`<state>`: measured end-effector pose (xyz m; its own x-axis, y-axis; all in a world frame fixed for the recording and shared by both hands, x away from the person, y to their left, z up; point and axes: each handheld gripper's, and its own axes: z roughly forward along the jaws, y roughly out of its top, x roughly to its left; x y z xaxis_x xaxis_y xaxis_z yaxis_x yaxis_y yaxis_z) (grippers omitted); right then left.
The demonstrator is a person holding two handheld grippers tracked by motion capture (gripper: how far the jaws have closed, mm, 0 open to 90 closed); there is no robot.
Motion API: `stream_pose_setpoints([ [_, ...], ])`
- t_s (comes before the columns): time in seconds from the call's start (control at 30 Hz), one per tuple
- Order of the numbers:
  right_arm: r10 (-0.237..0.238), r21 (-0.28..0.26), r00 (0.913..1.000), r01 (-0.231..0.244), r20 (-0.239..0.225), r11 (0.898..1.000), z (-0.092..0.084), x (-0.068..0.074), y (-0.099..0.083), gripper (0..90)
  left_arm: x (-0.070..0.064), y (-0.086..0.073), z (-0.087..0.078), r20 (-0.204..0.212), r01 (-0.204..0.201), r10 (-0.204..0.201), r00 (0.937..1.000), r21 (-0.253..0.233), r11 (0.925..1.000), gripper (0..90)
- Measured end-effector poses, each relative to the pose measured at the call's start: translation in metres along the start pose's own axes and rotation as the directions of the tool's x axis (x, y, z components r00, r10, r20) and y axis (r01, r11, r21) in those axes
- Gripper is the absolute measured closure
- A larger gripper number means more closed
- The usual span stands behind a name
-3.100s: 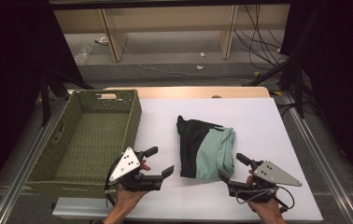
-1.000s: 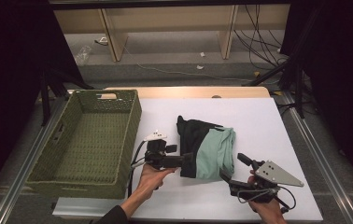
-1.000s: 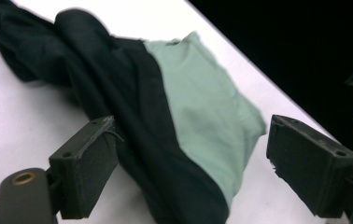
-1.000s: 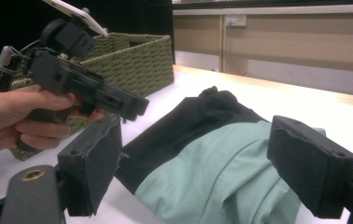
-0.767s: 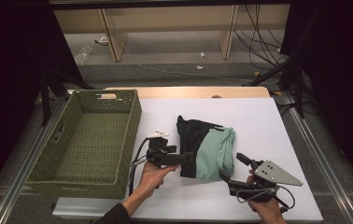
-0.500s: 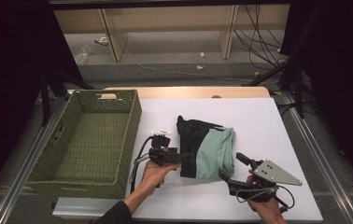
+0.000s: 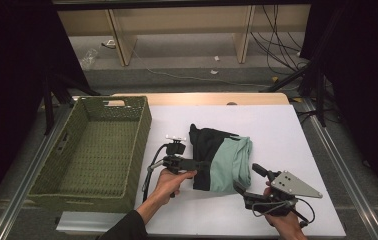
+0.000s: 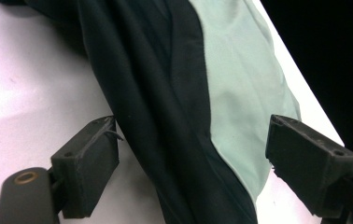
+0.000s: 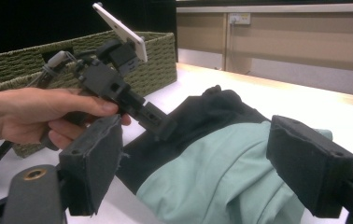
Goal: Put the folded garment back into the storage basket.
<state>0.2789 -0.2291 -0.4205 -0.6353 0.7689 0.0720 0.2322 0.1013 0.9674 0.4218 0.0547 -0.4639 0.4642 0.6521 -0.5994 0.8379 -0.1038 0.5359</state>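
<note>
A folded garment, black on its left and mint green on its right, lies in the middle of the white table. My left gripper is turned on its side at the garment's black left edge. In the left gripper view this gripper is open, its jaws wide apart with the garment lying between them. My right gripper stands open at the garment's near right corner. The mint fabric sits between its spread jaws, and the left gripper in a hand shows beyond.
A deep green woven basket, empty, stands along the table's left side, close to the left hand. Bare white table lies right of and behind the garment. Cables and shelf legs are on the floor beyond the table's far edge.
The left hand has brought its gripper from the near edge beside the basket up and right to the garment's black edge, turning it on its side. The right gripper has hardly moved.
</note>
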Motion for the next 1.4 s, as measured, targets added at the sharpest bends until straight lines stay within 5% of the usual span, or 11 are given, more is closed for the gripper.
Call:
stream_pose_setpoints([
  [0.63,-0.004,-0.003,1.0000,0.004,-0.001,1.000,0.000,0.000,0.000,19.8,0.004,0.008,0.026,0.065,0.052,-0.057,0.9963,0.071,0.9961,18.6],
  [1.4,-0.001,0.000,1.0000,0.001,-0.009,1.000,0.000,0.000,0.000,19.8,0.009,0.011,0.039,0.077,0.084,-0.091,0.9928,0.095,0.9919,29.3],
])
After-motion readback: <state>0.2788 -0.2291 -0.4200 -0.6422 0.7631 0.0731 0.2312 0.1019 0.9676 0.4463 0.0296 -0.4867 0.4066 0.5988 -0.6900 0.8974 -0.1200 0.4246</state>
